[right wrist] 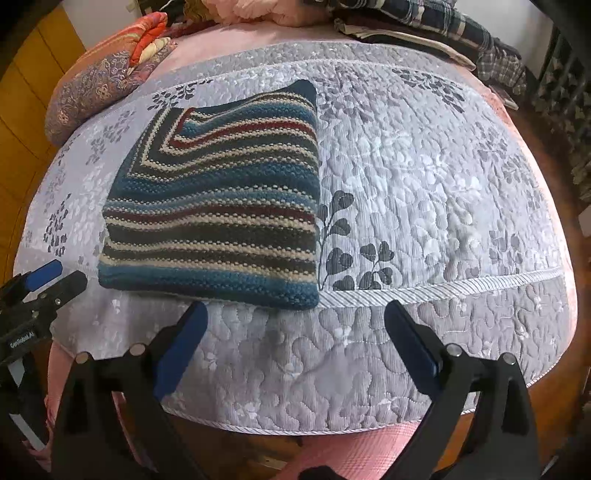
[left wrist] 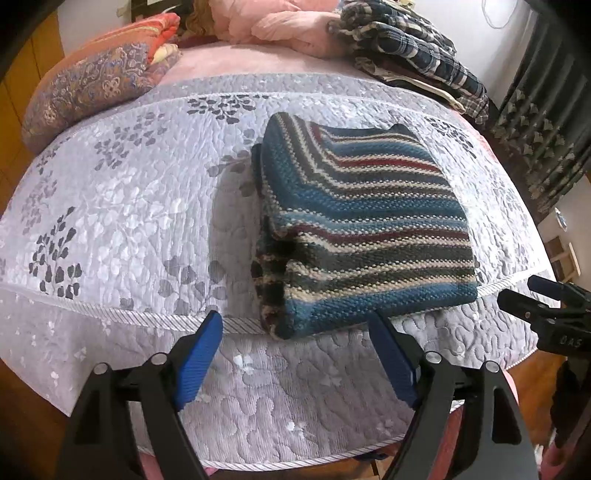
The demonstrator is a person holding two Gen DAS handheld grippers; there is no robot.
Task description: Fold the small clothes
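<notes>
Two grippers hover over the near edge of the quilt (left wrist: 122,206), both with jaws spread wide and grasping nothing. The folded striped sweater (left wrist: 364,229) lies flat on the quilt near that edge, at 12 o'clock just beyond the left gripper (left wrist: 295,328) and at 11 o'clock from the right gripper (right wrist: 295,317). Nothing lies between either gripper and the sweater. A patterned pillow (left wrist: 88,88) sits at 10 o'clock at the far side, pink bedding (left wrist: 280,26) at 12, and a plaid pile (left wrist: 410,48) at 1 o'clock, all well apart from the sweater.
</notes>
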